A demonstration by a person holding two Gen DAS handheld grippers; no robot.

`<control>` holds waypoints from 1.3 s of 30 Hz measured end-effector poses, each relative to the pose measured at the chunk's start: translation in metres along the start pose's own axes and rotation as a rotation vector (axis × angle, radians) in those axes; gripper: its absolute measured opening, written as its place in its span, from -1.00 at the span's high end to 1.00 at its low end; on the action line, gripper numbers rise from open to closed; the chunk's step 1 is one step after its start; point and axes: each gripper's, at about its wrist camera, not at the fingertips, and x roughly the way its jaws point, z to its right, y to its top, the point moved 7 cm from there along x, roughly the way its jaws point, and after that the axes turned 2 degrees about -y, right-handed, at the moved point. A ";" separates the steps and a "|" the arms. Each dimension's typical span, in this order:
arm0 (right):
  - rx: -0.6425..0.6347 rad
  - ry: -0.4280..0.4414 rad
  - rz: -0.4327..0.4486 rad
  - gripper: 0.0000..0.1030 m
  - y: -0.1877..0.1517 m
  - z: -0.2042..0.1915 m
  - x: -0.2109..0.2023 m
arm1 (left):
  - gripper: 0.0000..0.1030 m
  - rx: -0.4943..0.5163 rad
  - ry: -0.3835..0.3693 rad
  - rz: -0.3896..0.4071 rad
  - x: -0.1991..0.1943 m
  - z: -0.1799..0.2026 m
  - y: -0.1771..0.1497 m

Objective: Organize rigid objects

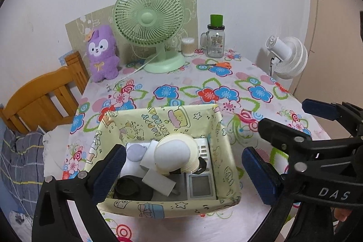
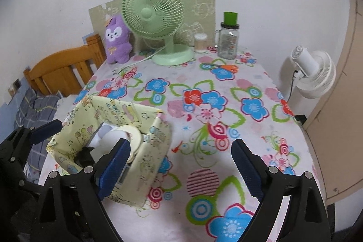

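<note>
While both tongs, left tongs (image 1: 183, 171) and right tongs (image 2: 181, 169), are spread empty, the lower-left box (image 1: 158, 208), apparently overfilled, could be tipped.

even soft indoor light, faint shadows, strong fisheye bending, dark corners, slight right-view blur.

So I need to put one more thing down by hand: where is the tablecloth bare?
Bare cloth lies between the yellow box and the scissors, and on to the right edge. The box is packed; the back row, plush, green fan, swab pot and jar, is crowded.
</note>
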 end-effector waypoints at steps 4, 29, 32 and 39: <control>0.018 -0.019 0.019 -0.80 0.000 0.014 -0.011 | -0.99 0.000 -0.007 0.012 -0.005 0.006 0.004; 0.124 -0.167 0.209 -0.99 0.006 0.087 -0.091 | -0.99 -0.023 -0.039 0.135 -0.053 0.040 0.030; 0.135 -0.172 0.231 -0.99 0.006 0.089 -0.097 | -0.99 -0.033 -0.041 0.141 -0.055 0.044 0.030; 0.136 -0.180 0.258 -0.99 0.003 0.091 -0.105 | -0.99 -0.027 -0.049 0.160 -0.062 0.051 0.031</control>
